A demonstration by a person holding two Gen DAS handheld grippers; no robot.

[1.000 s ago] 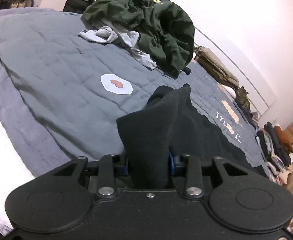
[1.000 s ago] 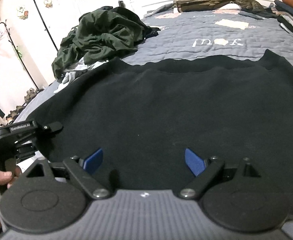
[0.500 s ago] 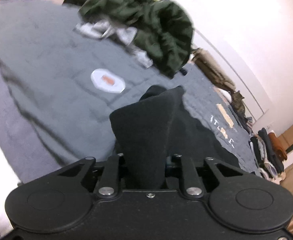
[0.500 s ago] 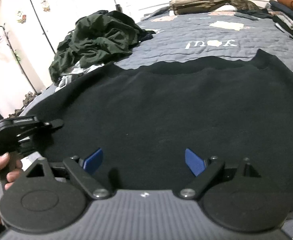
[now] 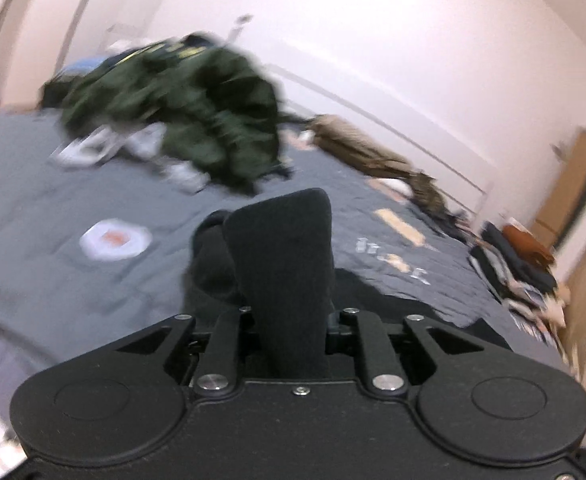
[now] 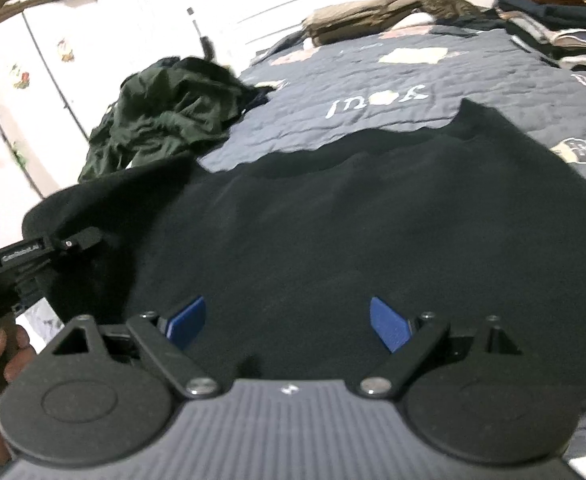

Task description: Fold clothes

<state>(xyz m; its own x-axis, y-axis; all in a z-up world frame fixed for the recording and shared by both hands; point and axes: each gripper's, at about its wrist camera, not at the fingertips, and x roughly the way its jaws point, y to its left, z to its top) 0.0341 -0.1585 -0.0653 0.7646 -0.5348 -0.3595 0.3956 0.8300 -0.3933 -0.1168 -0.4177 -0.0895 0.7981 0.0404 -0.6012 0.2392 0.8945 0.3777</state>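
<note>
Raised black garment [image 5: 289, 264] edge, left tool [image 5: 291, 320] pinching tighter

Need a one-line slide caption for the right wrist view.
Open right claw over a black sweater spread on the bed; left claw pinches its left edge.

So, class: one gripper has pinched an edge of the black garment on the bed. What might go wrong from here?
1. The left gripper is shut on one bunched edge of the black garment; it may slip or crease.
2. The right gripper is open, holding nothing, so the fold may skew.
3. The green clothes pile lies close and could snag.
</note>
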